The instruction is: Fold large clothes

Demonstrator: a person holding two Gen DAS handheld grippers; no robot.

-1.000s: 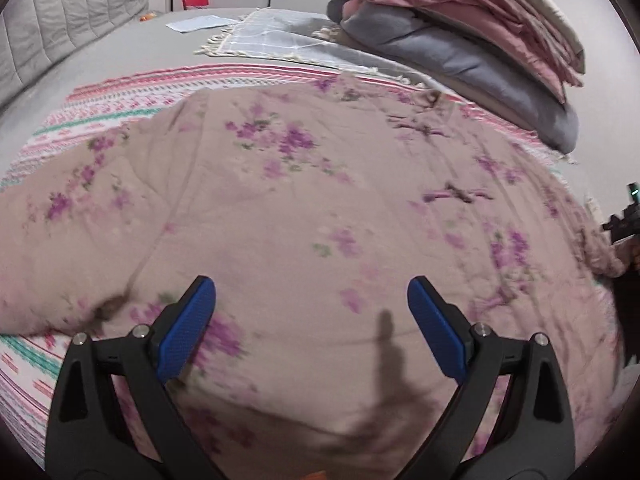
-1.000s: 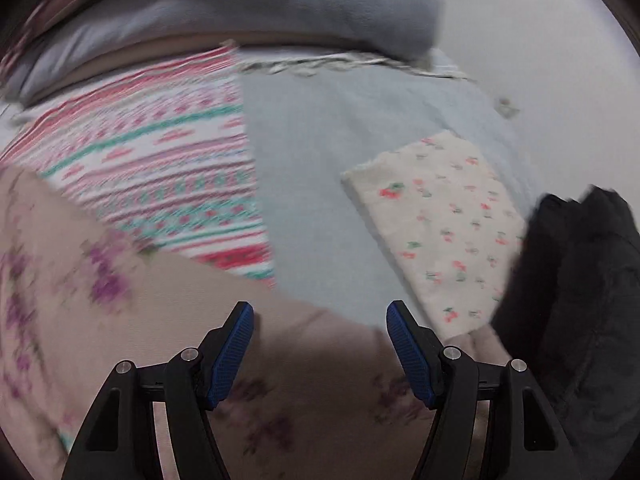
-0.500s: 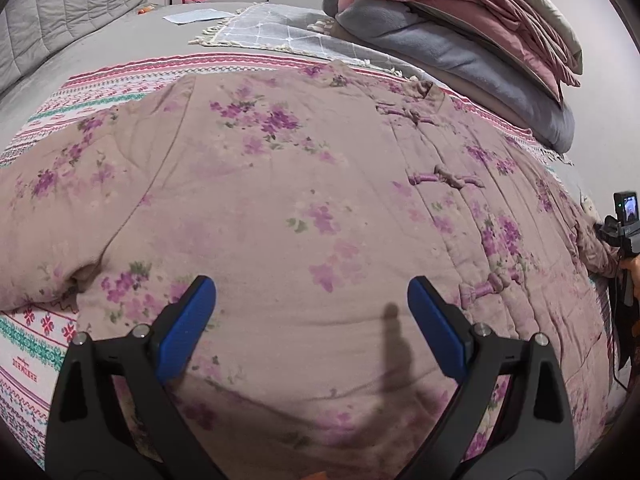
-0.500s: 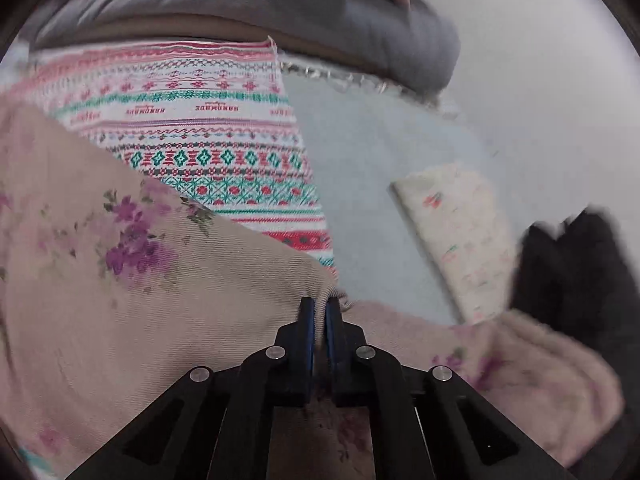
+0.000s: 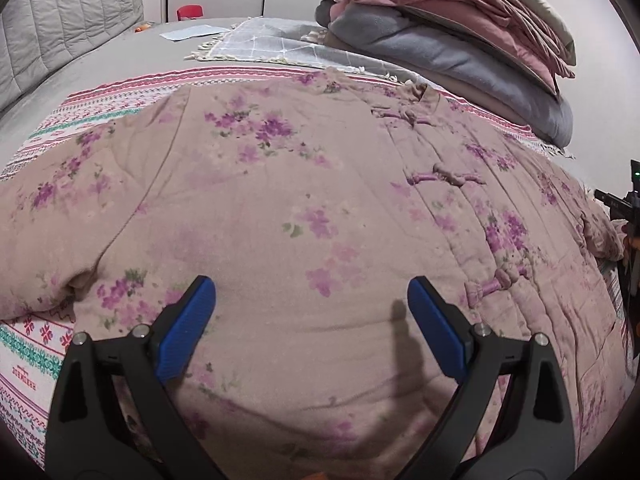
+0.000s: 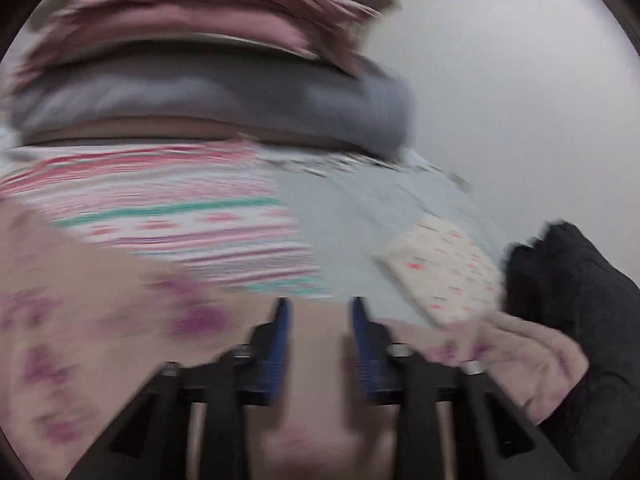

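A large padded pink jacket with purple flowers and knot buttons (image 5: 320,200) lies spread flat on a patterned blanket on the bed. My left gripper (image 5: 312,300) is open wide and empty, hovering over the jacket's lower front. In the blurred right wrist view, my right gripper (image 6: 320,320) stands partly open over the jacket's edge (image 6: 120,320), with cloth showing between the blue pads; nothing is pinched. The right gripper also shows at the far right of the left wrist view (image 5: 624,208).
A striped red, white and green blanket (image 5: 36,344) lies under the jacket. A pile of folded grey and pink quilts (image 5: 460,28) stands at the back right. A small floral cloth (image 6: 448,268) and a black garment (image 6: 580,300) lie to the right.
My right gripper was open, shut on the jacket's edge half a second ago, and has now opened partly while moving fast. The left view pulled back slightly over the spread jacket.
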